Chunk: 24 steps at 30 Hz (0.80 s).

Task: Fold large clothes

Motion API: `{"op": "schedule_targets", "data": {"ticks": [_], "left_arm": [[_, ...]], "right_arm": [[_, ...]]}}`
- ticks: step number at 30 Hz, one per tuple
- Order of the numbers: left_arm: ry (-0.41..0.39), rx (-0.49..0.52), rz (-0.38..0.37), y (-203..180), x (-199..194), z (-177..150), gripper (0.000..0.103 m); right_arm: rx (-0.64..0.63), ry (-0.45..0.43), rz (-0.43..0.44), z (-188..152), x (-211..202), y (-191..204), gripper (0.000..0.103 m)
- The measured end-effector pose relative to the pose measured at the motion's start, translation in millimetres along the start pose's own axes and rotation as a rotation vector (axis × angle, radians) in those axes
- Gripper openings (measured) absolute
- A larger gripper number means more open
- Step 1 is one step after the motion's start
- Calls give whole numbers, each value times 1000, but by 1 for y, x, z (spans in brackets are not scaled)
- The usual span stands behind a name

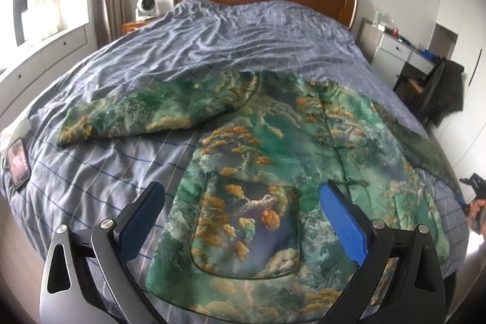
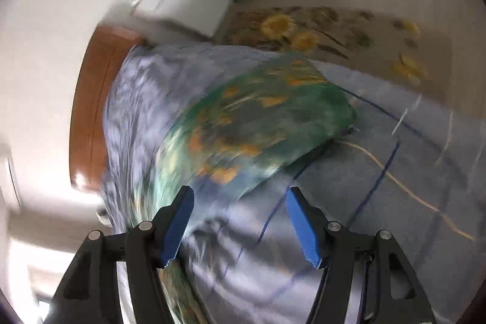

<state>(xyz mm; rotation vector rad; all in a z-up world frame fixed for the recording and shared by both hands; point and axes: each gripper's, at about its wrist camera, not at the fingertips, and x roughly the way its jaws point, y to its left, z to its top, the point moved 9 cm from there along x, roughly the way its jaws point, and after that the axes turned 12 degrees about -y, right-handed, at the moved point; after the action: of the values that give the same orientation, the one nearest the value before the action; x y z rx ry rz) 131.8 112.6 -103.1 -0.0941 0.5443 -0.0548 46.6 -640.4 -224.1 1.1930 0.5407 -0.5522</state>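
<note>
jacket (image 1: 273, 160), padded and soft, likely bulky yet light, lies flat on the bed (image 1: 106, 172), best taken at a sleeve cuff (image 1: 73, 126) or hem corner; left gripper (image 1: 243, 202) and right gripper (image 2: 240, 208) both gape empty.

bare quilt (image 1: 100, 172) left of jacket (image 1: 273, 160); phone (image 1: 18, 163) at edge.

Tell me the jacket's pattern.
Green jacket with orange-and-cream cloud-and-tree print; clearest in left wrist view.
</note>
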Motion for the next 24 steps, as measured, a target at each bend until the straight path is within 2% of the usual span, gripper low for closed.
{"op": "schedule_targets", "data": {"ticks": [4,5,6,7,8,9,12,13,15,17,18,19,22,23,24], "left_arm": [[20,26,20,0,-2,-11,102],[25,31,25,1,-2,-14,102],[33,37,33,3,-1,-17,102],[40,43,42,4,-1,-22,102],[45,45,48,6,0,-24,102],[50,46,55,9,0,-28,102],[60,36,63,13,4,-32,102],[63,27,63,15,7,-33,102],[65,8,62,16,10,-34,102],[62,-12,52,16,12,-35,102],[57,-19,45,14,11,-34,102],[53,-18,41,13,9,-33,102],[40,-1,31,10,4,-33,102],[39,0,31,11,4,-32,102],[40,2,28,11,3,-33,102]], "right_arm": [[87,-124,-27,24,25,-19,63],[101,-147,-37,30,32,-23,57],[97,-159,-53,34,34,-26,34],[62,-184,-92,37,34,-26,18],[-6,-222,-119,40,30,-17,17],[-53,-248,-119,41,26,-7,11],[-289,-324,-29,35,-3,67,10],[-370,-335,29,27,-15,101,10],[-519,-344,122,1,-35,161,10],[-718,-338,237,-50,-56,232,10],[-776,-332,266,-68,-60,250,10],[-857,-311,311,-101,-64,275,10],[-1038,-234,401,-194,-60,320,10],[-1095,-195,421,-228,-53,328,10],[-1128,-173,430,-248,-47,330,10]]}}
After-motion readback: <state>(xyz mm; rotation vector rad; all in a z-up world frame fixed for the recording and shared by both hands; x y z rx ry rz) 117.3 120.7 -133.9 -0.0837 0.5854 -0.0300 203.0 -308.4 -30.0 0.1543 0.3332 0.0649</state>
